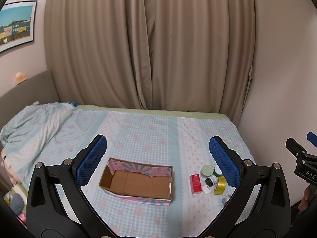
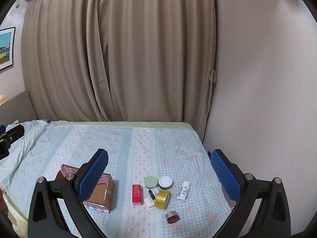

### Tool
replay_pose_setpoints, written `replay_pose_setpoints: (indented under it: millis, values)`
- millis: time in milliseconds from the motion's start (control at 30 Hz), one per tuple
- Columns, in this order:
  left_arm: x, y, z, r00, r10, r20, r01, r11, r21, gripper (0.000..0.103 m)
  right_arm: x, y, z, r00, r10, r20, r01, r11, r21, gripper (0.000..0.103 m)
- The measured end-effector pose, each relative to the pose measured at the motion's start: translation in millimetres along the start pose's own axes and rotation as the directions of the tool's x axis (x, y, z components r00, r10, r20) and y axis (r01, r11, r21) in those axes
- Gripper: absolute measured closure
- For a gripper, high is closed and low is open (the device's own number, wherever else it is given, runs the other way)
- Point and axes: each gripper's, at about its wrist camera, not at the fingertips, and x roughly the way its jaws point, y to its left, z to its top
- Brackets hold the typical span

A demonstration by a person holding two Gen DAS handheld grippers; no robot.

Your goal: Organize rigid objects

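An open, empty cardboard box (image 1: pixel 138 182) lies on the bed; it also shows in the right wrist view (image 2: pixel 101 193). To its right lies a cluster: a red carton (image 2: pixel 137 194), a white earbud case (image 2: pixel 149 202), a yellow tape roll (image 2: pixel 162 199), a pale green jar (image 2: pixel 151 181), a white-lidded green jar (image 2: pixel 165 182), a small black-capped jar (image 2: pixel 153 192), a white bottle (image 2: pixel 183 191) and a small red tin (image 2: pixel 172 217). My left gripper (image 1: pixel 158 158) is open above the box. My right gripper (image 2: pixel 159 170) is open above the cluster. Both are empty.
The bed has a light blue checked sheet (image 2: pixel 138 148). A crumpled blanket (image 1: pixel 33 123) lies at the left. Beige curtains (image 1: pixel 148 43) hang behind the bed and a wall (image 2: pixel 267 99) borders it on the right. The right gripper's body (image 1: pixel 303 164) shows at the left view's edge.
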Motion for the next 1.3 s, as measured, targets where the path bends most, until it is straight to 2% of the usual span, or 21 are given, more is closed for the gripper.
replay_pose_setpoints:
  millis: [533, 833, 1133, 1233, 1300]
  values:
    - [4.6, 1.9, -0.1, 1.000, -0.007, -0.013, 0.007, 1.000, -0.001, 0.000, 4.4, -1.0, 0.0, 1.000, 0.000, 0.000, 0.000, 1.000, 0.004, 0.000]
    - [22.1, -6.0, 1.3, 0.999, -0.023, -0.046, 0.022, 1.000, -0.009, 0.000, 10.5, -6.5, -1.1, 1.000, -0.007, -0.012, 0.007, 1.000, 0.005, 0.000]
    - [70.2, -40.7, -4.0, 0.988, -0.060, -0.143, 0.059, 0.998, -0.008, 0.000, 31.4, -31.7, -3.6, 0.999, -0.037, -0.038, 0.038, 0.999, 0.011, 0.000]
    - [97.9, -57.6, -13.9, 0.976, -0.074, -0.205, 0.072, 0.997, -0.013, 0.000, 53.4, -51.0, -6.3, 0.996, -0.048, -0.079, 0.050, 0.998, 0.030, 0.000]
    - [123.4, -71.1, -26.2, 0.960, -0.086, -0.266, 0.083, 0.996, -0.024, 0.000, 67.7, -60.4, -10.0, 0.993, -0.057, -0.107, 0.061, 0.997, 0.036, 0.000]
